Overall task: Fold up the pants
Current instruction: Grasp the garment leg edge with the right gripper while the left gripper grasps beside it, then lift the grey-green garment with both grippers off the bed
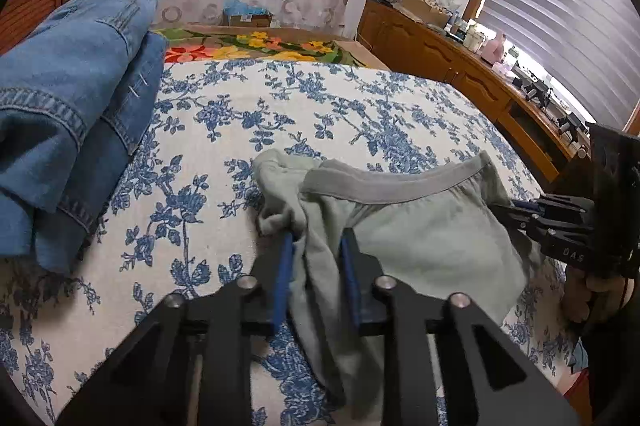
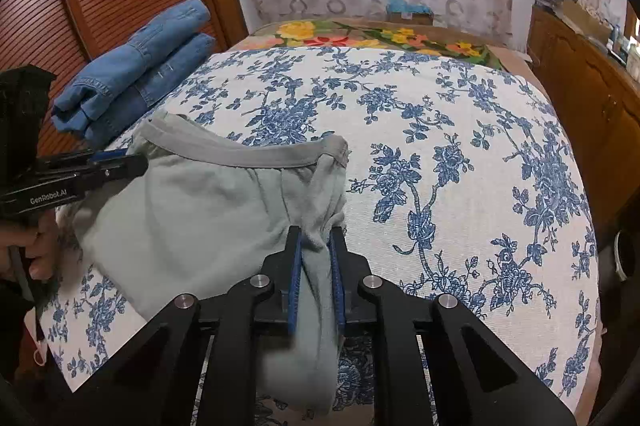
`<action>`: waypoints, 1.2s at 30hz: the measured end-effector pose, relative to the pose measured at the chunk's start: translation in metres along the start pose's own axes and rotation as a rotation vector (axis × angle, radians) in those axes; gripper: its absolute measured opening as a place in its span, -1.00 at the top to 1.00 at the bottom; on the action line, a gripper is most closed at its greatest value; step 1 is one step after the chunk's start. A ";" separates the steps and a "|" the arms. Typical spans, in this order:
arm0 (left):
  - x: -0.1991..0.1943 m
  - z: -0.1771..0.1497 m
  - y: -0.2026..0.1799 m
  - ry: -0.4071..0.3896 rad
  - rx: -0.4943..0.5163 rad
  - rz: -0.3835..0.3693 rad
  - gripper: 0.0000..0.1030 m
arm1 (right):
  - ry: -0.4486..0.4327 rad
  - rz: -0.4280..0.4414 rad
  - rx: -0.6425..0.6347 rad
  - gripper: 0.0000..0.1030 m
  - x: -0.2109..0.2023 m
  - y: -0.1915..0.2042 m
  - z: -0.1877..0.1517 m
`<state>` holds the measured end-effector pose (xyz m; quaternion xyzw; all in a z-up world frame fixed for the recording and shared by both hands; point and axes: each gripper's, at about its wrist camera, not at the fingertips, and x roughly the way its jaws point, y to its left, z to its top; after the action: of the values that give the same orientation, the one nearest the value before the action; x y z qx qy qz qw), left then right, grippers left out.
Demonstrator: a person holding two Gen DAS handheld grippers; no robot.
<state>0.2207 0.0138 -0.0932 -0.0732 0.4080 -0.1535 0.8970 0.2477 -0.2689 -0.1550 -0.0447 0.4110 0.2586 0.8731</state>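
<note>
A: Which step is shown?

B: The grasp before the first fold, as I judge it. The pale green pants (image 1: 420, 226) lie bunched on the floral bedspread (image 1: 360, 105), waistband away from the person. The left gripper (image 1: 316, 246) pinches cloth at one side; the right gripper (image 2: 316, 242) pinches the other side.

A: And the folded jeans (image 2: 132, 69)?

B: Well apart, at the bed's far left corner.

A: What does the next move call for?

B: Probably lifting both pinches together, keeping the cloth taut, then laying it flat and even.
</note>
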 end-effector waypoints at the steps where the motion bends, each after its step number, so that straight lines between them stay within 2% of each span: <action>1: -0.003 0.000 -0.001 -0.013 -0.001 -0.001 0.72 | -0.003 -0.003 -0.005 0.83 0.000 0.002 0.000; 16: -0.049 0.008 -0.022 -0.137 0.063 0.033 0.83 | -0.118 -0.015 -0.024 0.86 -0.032 0.016 0.002; 22: -0.036 0.008 -0.015 -0.083 0.064 0.085 0.81 | -0.090 -0.051 -0.042 0.86 -0.024 0.019 0.002; 23: -0.031 0.008 -0.011 -0.069 0.059 0.091 0.72 | -0.084 -0.053 -0.040 0.86 -0.022 0.017 0.002; 24: -0.027 0.008 -0.010 -0.058 0.053 0.089 0.51 | -0.077 -0.053 -0.035 0.86 -0.019 0.016 0.001; 26: -0.017 0.008 -0.006 -0.029 0.045 0.077 0.26 | -0.064 -0.055 -0.031 0.86 -0.015 0.013 0.000; 28: -0.006 0.008 -0.005 0.011 0.048 0.084 0.21 | -0.057 -0.057 -0.031 0.86 -0.012 0.011 -0.001; 30: 0.004 0.008 -0.004 0.035 0.055 0.126 0.15 | -0.054 -0.059 -0.033 0.86 -0.011 0.011 -0.003; 32: 0.014 0.008 -0.003 0.059 0.059 0.124 0.15 | -0.053 -0.060 -0.034 0.86 -0.011 0.011 -0.003; 36: 0.021 0.013 -0.005 0.057 0.060 0.123 0.14 | -0.054 -0.060 -0.035 0.86 -0.010 0.011 -0.004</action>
<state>0.2420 0.0026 -0.0983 -0.0167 0.4321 -0.1121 0.8947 0.2344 -0.2646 -0.1487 -0.0653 0.3811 0.2405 0.8903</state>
